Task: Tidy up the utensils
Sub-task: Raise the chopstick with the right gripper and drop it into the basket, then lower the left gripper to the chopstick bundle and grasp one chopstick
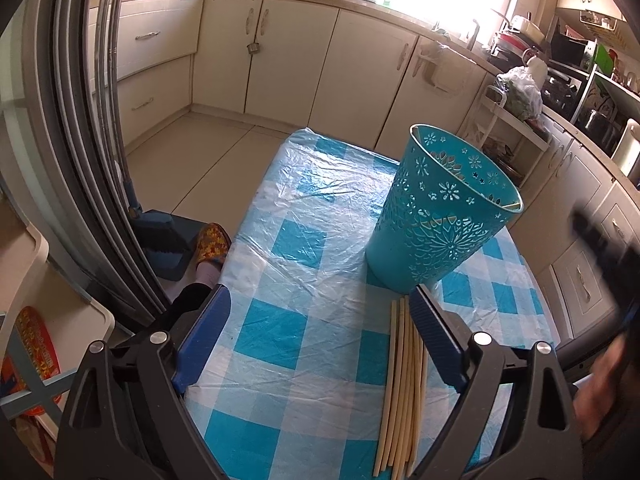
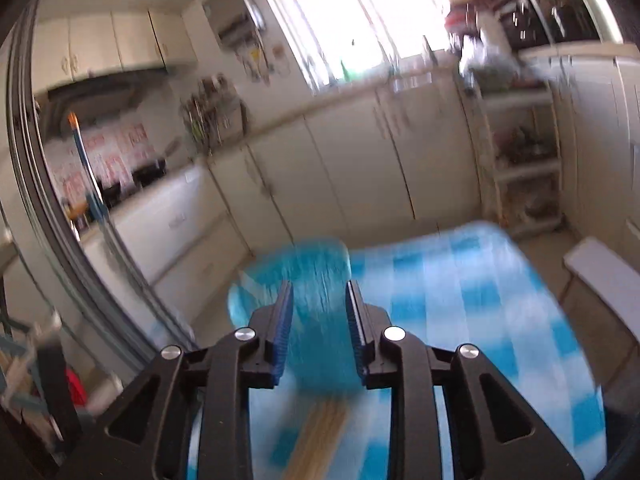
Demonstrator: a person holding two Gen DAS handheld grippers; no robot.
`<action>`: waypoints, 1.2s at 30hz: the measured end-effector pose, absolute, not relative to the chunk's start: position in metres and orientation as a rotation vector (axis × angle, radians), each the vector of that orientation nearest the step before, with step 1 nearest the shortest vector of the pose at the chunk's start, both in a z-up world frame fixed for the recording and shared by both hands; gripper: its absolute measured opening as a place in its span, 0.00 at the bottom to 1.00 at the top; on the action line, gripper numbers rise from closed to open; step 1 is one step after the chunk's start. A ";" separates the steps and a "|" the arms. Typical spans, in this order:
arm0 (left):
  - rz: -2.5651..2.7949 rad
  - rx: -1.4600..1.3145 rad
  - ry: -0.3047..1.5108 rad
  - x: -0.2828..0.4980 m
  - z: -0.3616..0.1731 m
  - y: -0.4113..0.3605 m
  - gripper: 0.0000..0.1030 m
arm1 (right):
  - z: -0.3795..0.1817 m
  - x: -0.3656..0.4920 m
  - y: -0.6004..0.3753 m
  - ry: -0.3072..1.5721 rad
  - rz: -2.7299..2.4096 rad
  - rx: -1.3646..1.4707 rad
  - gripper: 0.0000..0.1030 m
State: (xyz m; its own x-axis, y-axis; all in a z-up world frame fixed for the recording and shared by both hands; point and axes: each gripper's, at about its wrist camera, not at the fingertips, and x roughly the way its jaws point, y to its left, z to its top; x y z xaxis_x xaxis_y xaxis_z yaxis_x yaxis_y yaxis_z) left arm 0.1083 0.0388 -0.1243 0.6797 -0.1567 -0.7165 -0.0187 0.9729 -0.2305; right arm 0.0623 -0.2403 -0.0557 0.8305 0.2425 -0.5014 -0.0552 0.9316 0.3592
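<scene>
A teal perforated holder cup (image 1: 440,208) stands upright on the blue-and-white checked tablecloth (image 1: 304,240). A bundle of wooden chopsticks (image 1: 402,384) lies flat on the cloth just in front of the cup. My left gripper (image 1: 322,300) is open wide and empty above the cloth, its right finger just right of the chopsticks. In the blurred right wrist view, my right gripper (image 2: 319,292) is open and empty, held above the chopsticks (image 2: 320,436) with the cup (image 2: 296,276) just beyond its fingertips. The right gripper shows as a dark blur in the left wrist view (image 1: 600,248).
A sliding door frame (image 1: 80,140) stands at the left. A foot in a patterned slipper (image 1: 212,244) and a blue dustpan (image 1: 168,240) are on the floor beside the table. Cream cabinets (image 1: 300,56) line the back. A white stool (image 2: 604,276) stands right of the table.
</scene>
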 end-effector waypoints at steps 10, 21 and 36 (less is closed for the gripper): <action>-0.069 -0.211 0.844 0.104 -0.129 0.040 0.85 | -0.171 0.081 -0.200 0.959 0.164 0.296 0.17; -0.071 -0.213 0.854 0.105 -0.133 0.041 0.85 | -0.191 0.088 -0.181 0.990 0.122 0.192 0.17; -0.133 0.004 1.000 0.129 -0.182 -0.011 0.85 | -0.190 0.085 -0.184 0.995 0.161 0.044 0.11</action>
State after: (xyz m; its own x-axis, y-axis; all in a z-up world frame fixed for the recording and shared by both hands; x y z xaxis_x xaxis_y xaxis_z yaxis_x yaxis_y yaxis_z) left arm 0.1286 -0.0108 -0.1823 0.5328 -0.1096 -0.8391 0.1132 0.9919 -0.0577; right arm 0.0854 -0.1841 -0.1902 0.5335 0.1551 -0.8314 -0.1145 0.9872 0.1107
